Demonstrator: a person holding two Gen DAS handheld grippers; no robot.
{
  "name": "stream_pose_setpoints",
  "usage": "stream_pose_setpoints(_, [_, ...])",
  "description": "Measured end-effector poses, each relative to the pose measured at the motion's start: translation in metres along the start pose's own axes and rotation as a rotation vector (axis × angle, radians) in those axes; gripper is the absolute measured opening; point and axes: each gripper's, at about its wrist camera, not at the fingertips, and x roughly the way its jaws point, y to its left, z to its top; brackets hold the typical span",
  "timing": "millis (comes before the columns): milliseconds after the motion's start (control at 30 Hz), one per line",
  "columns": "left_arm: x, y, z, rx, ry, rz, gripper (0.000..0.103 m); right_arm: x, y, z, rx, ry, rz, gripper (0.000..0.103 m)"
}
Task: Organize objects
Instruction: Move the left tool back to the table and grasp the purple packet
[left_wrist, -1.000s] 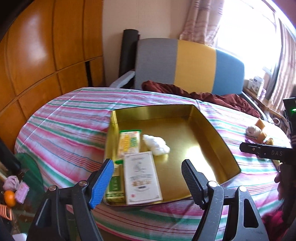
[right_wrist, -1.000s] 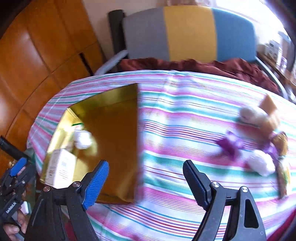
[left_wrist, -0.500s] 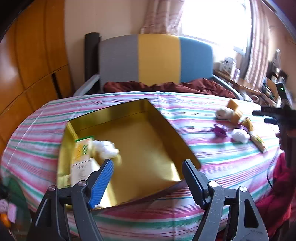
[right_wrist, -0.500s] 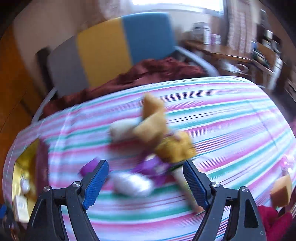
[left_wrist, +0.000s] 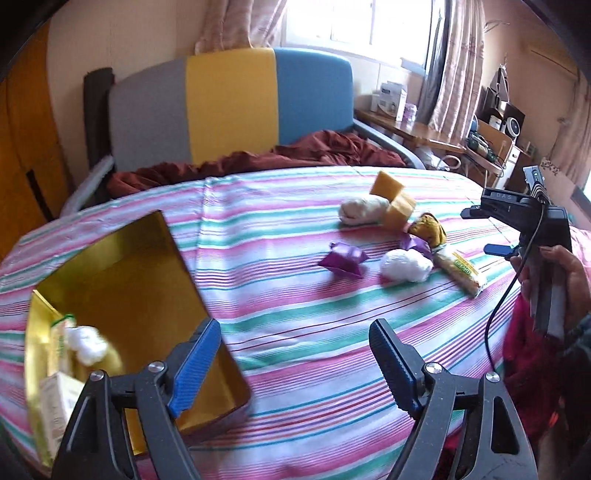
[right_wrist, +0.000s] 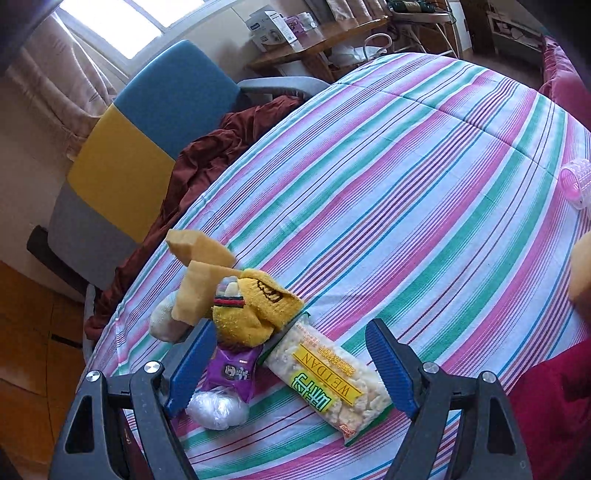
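Left wrist view: the left hand-held gripper hangs over the striped cloth of the bench with its jaws spread, just widened further, and nothing between them. Only this view shows the gold tray, at the left of the bench. Inside it, against its left wall, lie a white cotton wad, a green and yellow packet and a pale box; the rest of the tray floor is bare. To the right, well apart from the tray, loose things cluster: a purple wrapper, a white wad, a long snack packet, a white roll, tan sponge blocks and a yellow knitted sock. At the right edge a person's hand grips the handle of the right hand-held gripper, seen side-on.

Right wrist view: the right hand-held gripper is released, jaws wide above the cluster, pinching nothing. The snack packet lies between the jaws, not touched, its lettering readable as WEIDAN. The yellow sock shows a dark stitched mark, with the sponge blocks beside it, a purple printed packet and a clear-wrapped white wad near the left jaw. A pink ridged ring lies alone at the bench's far right.
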Motion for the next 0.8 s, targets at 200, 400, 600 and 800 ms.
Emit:
stream_pose_setpoints(200, [0.043, -0.023, 0.023, 0.041, 0.033, -0.020, 0.082, 0.007, 0.010, -0.003, -0.051, 0.030, 0.018, 0.084])
stream_pose_setpoints(400, [0.094, -0.039, 0.050, 0.146, 0.065, -0.019, 0.081, 0.011, 0.014, -0.005, -0.069, 0.051, 0.035, 0.084])
stream_pose_setpoints(600, [0.141, -0.045, 0.068, 0.197, 0.119, -0.016, 0.081, 0.012, 0.014, -0.005, -0.066, 0.059, 0.046, 0.084])
stream_pose_setpoints(800, [0.175, -0.056, 0.075, 0.240, 0.170, -0.018, 0.072, 0.015, 0.014, -0.004, -0.065, 0.068, 0.047, 0.084])
